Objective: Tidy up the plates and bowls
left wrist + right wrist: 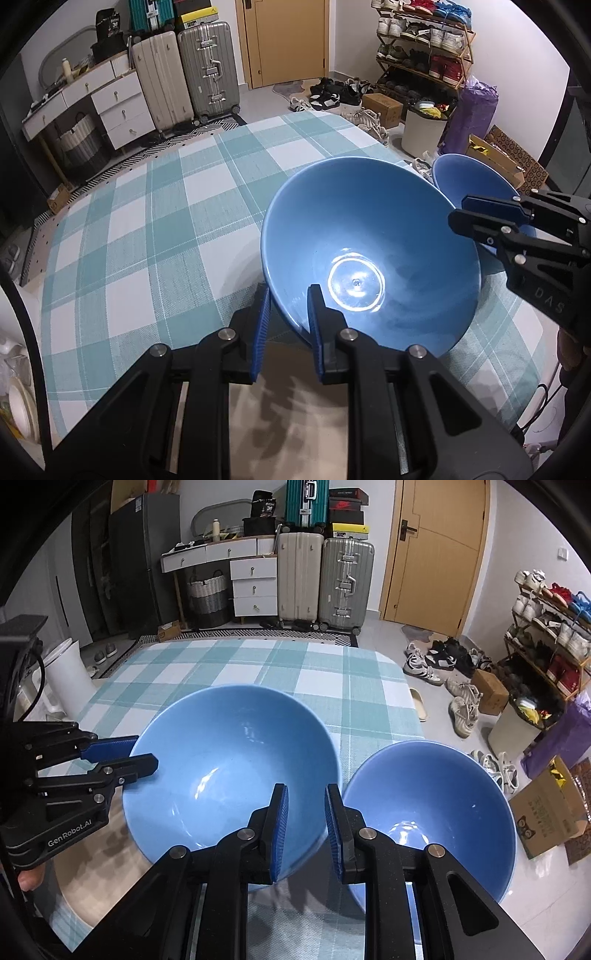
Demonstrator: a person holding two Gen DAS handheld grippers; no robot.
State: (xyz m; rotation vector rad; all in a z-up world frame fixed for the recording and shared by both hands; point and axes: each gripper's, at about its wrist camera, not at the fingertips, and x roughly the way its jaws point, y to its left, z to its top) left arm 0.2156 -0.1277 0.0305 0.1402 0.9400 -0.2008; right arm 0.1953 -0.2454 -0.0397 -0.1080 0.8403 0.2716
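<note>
Ribbed blue pads line the black fingers (263,325) of the left gripper (289,317), which pinch the near rim of the large bowl (369,251), one pad outside the wall and one inside. That bowl is glossy, smooth, pale blue and broadly conical, with a round flat base catching a bright glare. It sits on the desk (147,221), covered in a woven teal-and-white checked cloth. Just right of the large bowl stands the small bowl (432,805), same glazed blue and the same flared shape. Its left rim is clamped between the fingers (334,827) of the right gripper (306,823). Beyond the large bowl, past the desk's far edge, stand ribbed hard-shell suitcases (325,579).
</note>
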